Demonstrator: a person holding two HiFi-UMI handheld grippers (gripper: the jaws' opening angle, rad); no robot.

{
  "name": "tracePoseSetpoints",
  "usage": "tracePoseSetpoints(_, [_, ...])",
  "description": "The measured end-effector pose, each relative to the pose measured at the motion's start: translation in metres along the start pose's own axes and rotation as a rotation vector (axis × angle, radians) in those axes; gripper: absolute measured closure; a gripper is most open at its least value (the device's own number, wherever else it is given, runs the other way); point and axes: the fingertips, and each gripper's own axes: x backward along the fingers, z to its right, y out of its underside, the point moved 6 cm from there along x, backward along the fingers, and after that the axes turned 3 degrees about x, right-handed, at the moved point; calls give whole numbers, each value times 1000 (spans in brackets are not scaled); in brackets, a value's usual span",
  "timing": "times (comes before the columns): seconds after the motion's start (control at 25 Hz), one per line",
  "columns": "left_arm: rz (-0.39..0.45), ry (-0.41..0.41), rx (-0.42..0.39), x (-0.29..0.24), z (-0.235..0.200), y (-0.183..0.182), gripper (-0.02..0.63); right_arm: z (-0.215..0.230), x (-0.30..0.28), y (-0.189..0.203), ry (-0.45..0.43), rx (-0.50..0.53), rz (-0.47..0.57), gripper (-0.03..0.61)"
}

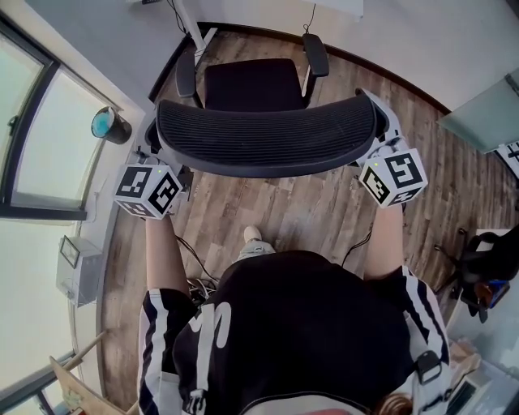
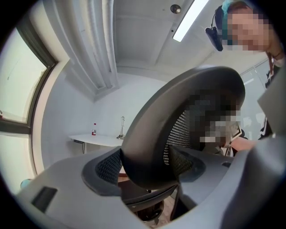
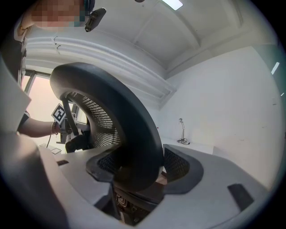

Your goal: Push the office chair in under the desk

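Observation:
The black mesh office chair stands on the wood floor, its curved backrest [image 1: 268, 134] nearest me and its seat [image 1: 247, 85] facing the white desk leg [image 1: 188, 23] at the far wall. My left gripper [image 1: 162, 150] is shut on the backrest's left end, my right gripper [image 1: 379, 138] on its right end. In the left gripper view the backrest rim [image 2: 147, 147] sits between the gripper's [image 2: 145, 170] padded jaws, with the white desk [image 2: 96, 140] beyond. The right gripper view shows the rim [image 3: 138, 152] clamped the same way by that gripper [image 3: 136, 172].
A window wall [image 1: 40, 138] runs along the left, with a dark teal-faced round object [image 1: 109, 124] beside it. Cables [image 1: 195, 267] lie on the floor near my foot [image 1: 253, 235]. A grey cabinet [image 1: 486, 113] and black equipment [image 1: 491, 259] stand at the right.

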Motion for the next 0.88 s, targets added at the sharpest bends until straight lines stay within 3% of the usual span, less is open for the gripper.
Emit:
tracePoseSetpoints(0.48, [-7, 64, -6, -9, -47, -6, 287, -21, -30, -3, 54, -3, -4, 314])
tracePoseSetpoints(0.88, [-6, 89, -10, -17, -58, -10, 287, -23, -40, -4, 99, -10, -2, 313])
